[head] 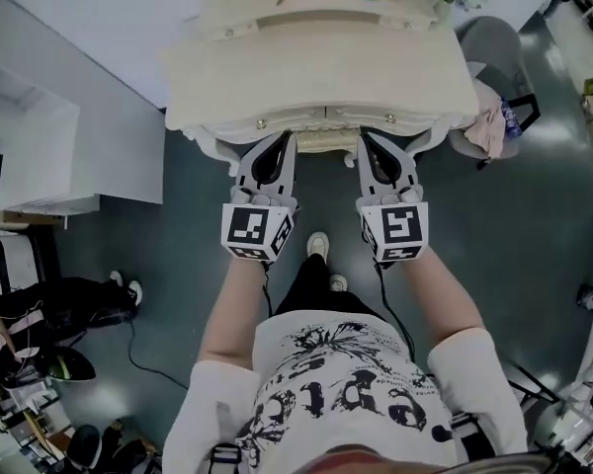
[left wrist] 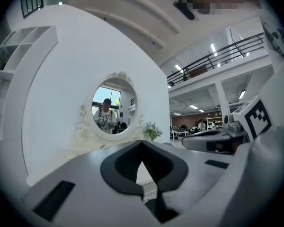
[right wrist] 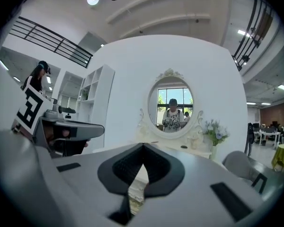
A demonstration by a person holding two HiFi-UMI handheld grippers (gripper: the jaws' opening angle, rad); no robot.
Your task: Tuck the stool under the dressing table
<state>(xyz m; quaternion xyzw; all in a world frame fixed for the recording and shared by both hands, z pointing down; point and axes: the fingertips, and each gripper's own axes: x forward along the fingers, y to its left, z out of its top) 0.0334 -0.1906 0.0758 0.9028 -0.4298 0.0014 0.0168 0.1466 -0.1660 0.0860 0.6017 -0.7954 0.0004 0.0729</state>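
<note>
one stool [head: 326,142] lies almost wholly under the dressing table [head: 316,82].
its carved front edge shows at the table front between left gripper [head: 277,146] and right gripper [head: 373,146], equally near, both with jaws closed tip to tip; any push left to make runs straight inward.

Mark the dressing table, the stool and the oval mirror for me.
dressing table [head: 316,77]: head view, bare cream top.
stool [head: 326,143]: head view, carved edge just below the table's front.
oval mirror [right wrist: 173,109]: right gripper view, centre of the glass.
</note>
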